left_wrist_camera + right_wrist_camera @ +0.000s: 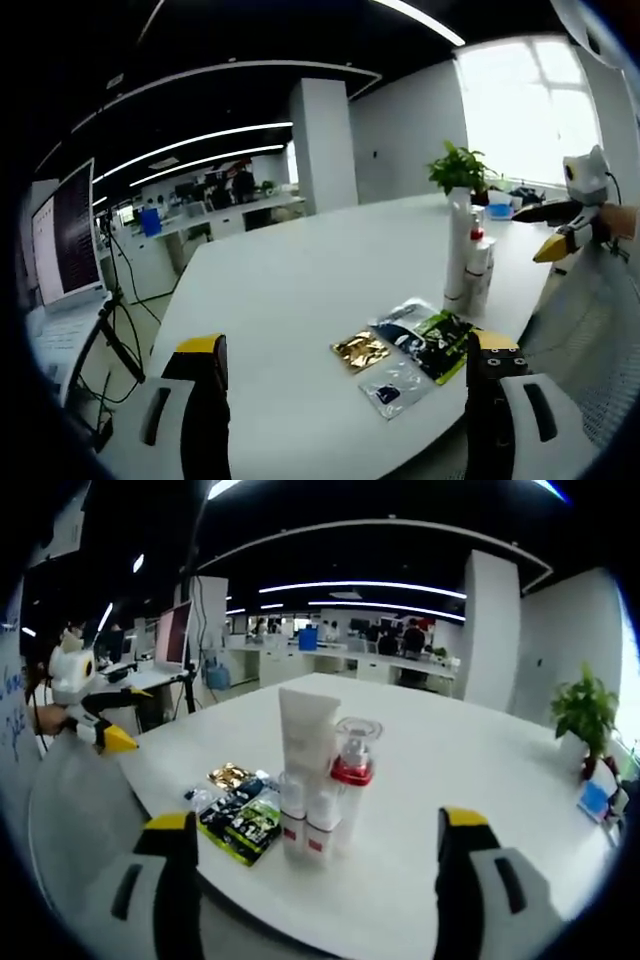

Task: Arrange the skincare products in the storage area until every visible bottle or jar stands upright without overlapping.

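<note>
- Right gripper (315,855) hovering off the table (470,770) edge, jaws spread wide with nothing between them, aimed straight at the bottle cluster.
- Left gripper (345,365) same deal: spread, empty, low by the near edge, sachets (405,350) flat ahead.
- White tube (307,735) standing on its cap, touching the red-collared pump bottle (350,780); small white bottles (305,830) tucked in front, all upright.
- Probably best to go slow, pinch low on one bottle, ease apart without knocking neighbours.
</note>
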The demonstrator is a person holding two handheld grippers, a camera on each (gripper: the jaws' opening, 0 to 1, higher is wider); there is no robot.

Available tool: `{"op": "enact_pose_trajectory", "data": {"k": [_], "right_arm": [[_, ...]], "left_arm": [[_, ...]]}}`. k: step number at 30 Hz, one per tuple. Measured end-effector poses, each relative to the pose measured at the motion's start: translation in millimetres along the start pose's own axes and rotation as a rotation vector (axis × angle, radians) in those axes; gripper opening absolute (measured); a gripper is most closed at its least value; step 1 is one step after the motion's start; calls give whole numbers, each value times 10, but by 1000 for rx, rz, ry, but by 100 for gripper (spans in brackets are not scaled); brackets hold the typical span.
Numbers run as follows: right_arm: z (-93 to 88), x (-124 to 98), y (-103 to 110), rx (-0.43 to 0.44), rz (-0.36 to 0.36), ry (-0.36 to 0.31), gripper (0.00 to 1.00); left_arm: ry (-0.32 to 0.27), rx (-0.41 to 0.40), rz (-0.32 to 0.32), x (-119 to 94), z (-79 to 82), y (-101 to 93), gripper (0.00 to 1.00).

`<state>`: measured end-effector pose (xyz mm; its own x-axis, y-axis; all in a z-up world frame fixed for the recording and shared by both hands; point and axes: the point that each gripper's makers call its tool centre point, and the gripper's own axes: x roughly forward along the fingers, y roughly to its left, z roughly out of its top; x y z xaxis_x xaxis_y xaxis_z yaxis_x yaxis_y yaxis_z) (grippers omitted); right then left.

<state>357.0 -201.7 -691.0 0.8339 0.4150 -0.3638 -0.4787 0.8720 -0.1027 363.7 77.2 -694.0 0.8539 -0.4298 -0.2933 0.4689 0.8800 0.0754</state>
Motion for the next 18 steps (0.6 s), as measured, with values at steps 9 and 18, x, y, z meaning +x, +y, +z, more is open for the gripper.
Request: {"op": "enact_pose_trajectory", "data": {"k": [9, 18], "right_arm": [[10, 0, 2, 39, 22, -16, 100], [-11, 9, 19, 56, 33, -5, 100]], "left_arm": [[-10, 5, 20, -7, 15, 35, 97], [-14, 38, 40, -19, 22, 63, 97]]}}
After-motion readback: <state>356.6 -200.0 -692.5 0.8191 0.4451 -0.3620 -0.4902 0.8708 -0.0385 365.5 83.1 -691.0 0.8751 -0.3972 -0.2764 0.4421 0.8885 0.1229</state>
